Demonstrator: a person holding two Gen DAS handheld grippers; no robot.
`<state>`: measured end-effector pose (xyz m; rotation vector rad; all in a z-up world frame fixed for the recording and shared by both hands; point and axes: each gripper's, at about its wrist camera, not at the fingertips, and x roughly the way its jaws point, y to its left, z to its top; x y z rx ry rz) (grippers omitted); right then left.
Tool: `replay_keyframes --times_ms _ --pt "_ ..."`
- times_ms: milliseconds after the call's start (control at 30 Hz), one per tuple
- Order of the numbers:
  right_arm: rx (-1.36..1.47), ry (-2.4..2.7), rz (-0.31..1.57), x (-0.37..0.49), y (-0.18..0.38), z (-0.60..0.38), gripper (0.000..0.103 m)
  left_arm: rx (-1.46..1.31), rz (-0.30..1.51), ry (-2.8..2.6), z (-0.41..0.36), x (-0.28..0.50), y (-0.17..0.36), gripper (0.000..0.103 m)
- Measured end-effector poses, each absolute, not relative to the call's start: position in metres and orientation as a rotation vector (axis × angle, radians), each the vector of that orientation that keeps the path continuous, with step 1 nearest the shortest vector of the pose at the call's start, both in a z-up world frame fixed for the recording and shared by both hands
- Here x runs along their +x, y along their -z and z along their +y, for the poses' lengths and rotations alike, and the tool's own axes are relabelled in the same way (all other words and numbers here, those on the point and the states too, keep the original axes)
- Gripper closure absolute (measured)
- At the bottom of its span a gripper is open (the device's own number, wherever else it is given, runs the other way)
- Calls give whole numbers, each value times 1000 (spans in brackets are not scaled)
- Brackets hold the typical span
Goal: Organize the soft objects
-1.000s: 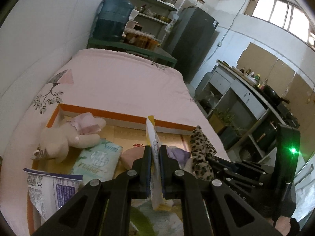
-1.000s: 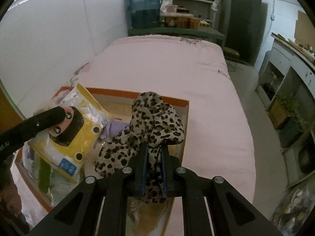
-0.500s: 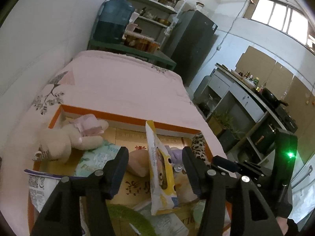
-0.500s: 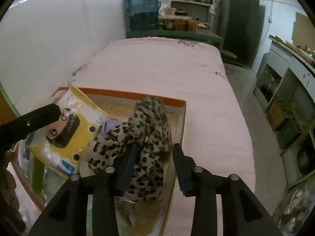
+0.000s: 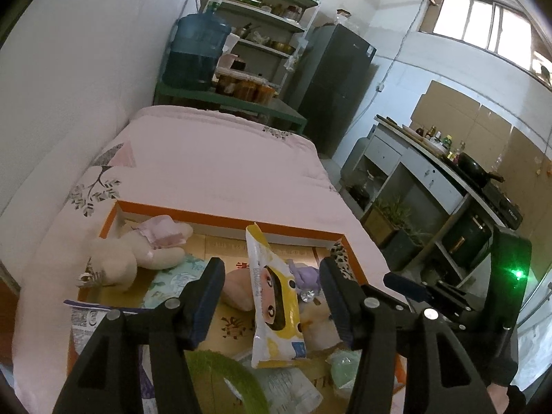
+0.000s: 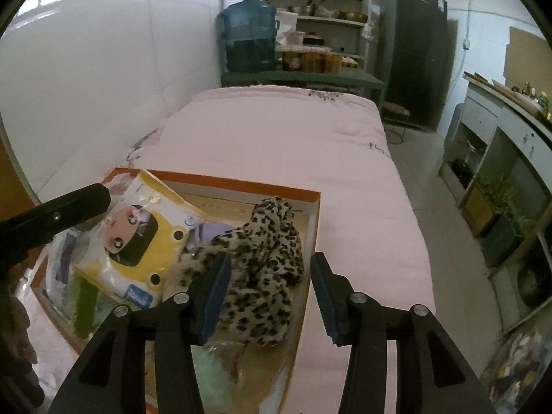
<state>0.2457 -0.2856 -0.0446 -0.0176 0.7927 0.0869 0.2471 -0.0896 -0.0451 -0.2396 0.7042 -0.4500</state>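
An orange-rimmed cardboard box lies on the bed and holds several soft things. A yellow cartoon-face wipes pack stands on edge in it, free between the wide-open jaws of my left gripper. A leopard-print cloth is heaped at the box's right side. My right gripper straddles it with its jaws opening and the pads not pressing on it. A cream plush toy, a teal tissue pack and a purple item also lie inside.
The box rests at the near end of a pink-covered bed along a white wall. Beyond the bed stand a blue water jug, shelves and a dark fridge. A kitchen counter runs along the right.
Both grippers went from shut to open. The left let go of the yellow pack, which now stands free in the box. The right let go of the leopard cloth, which slumped down.
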Motion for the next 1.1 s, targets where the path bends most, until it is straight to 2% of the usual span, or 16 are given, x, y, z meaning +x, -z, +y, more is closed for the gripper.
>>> replay_keyframes --times_ms 1100 --pt "23 -96 734 145 0 -238 54 -173 626 388 -63 165 5 46"
